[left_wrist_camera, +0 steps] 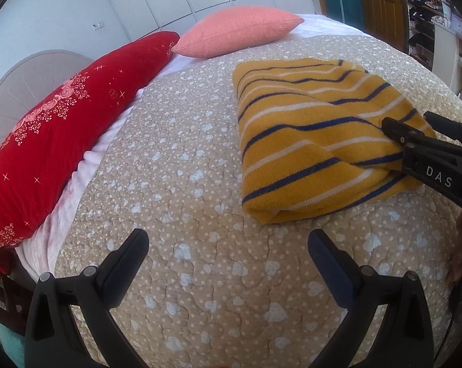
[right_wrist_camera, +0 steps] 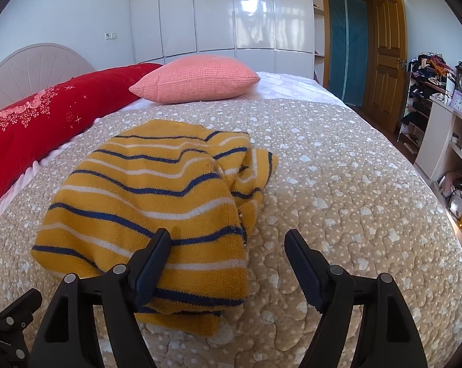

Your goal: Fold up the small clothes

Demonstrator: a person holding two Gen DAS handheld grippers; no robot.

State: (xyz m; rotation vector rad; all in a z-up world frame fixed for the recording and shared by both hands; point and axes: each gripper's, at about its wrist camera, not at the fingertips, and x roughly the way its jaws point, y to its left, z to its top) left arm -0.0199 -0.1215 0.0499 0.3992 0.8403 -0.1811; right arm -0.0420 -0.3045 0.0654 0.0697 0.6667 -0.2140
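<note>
**Two grippers spread, sweater mostly folded, right side untidy**

Both tools are empty. I see the left gripper [left_wrist_camera: 227, 251] with its jaws wide apart over bare quilt [left_wrist_camera: 175, 184], near the bed's near edge and short of the garment. The right gripper [right_wrist_camera: 227, 254] is also spread; its left finger [right_wrist_camera: 152, 263] lies on top of the striped sweater [right_wrist_camera: 145, 196], the other over the quilt beside it, nothing pinched.

The sweater sits around the middle of the bed, well apart from the red bolster [left_wrist_camera: 53, 128] and the pink pillow [left_wrist_camera: 237, 30] at the head end. Left wrist view: a compact stack with a clean folded edge toward me. Right wrist view: a loose piece, a sleeve or hem I judge, bunches out on the side toward the door-side edge.

Judgement on the step: the fold is nearly finished. To do it well I would pinch only the stray piece at its outer edge, lift it low, lay it over the stack, and let the left tool pin the stack. Risk: knit drags, so a deep grab may pull lower layers out.
</note>
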